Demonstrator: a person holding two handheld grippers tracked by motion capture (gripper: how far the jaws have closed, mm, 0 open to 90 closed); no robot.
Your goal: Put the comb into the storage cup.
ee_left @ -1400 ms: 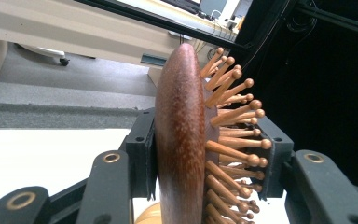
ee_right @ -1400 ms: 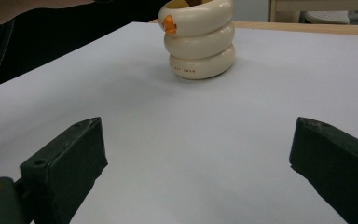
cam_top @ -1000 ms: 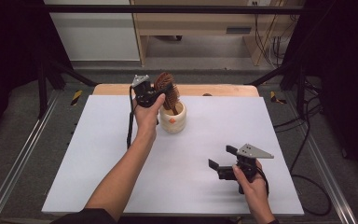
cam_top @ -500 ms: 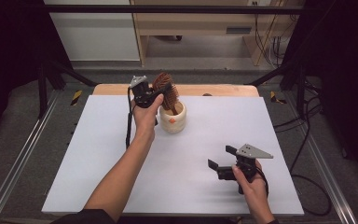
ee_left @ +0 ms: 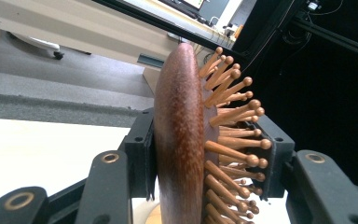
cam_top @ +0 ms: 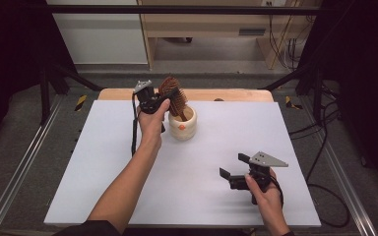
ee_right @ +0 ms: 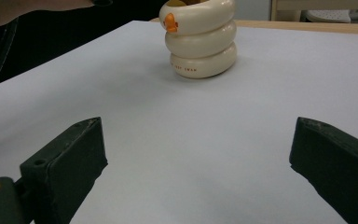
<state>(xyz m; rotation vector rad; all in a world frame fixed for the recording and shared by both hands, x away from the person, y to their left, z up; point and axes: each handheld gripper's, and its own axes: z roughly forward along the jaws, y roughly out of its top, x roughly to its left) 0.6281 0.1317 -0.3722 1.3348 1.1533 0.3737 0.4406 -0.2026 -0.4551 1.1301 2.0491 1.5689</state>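
A brown wooden hairbrush (cam_top: 173, 98) with peg bristles stands with its handle down in a cream ringed cup (cam_top: 183, 124) at the back middle of the white table. My left gripper (cam_top: 163, 101) is shut on the brush head (ee_left: 182, 140), one jaw on its smooth back and one among the bristles. The cup (ee_right: 200, 39) carries a small orange mark near its rim. My right gripper (cam_top: 235, 168) is open above the front right of the table, jaws wide apart with nothing between them, pointing toward the cup.
The white tabletop (cam_top: 98, 172) has a wooden strip (cam_top: 226, 95) along its far edge. Metal rails (cam_top: 15, 172) run down both sides. A cabinet (cam_top: 202, 29) and cables (cam_top: 320, 123) lie beyond the table.
My left gripper and the brush have shifted only very slightly. The right gripper has stayed in place.
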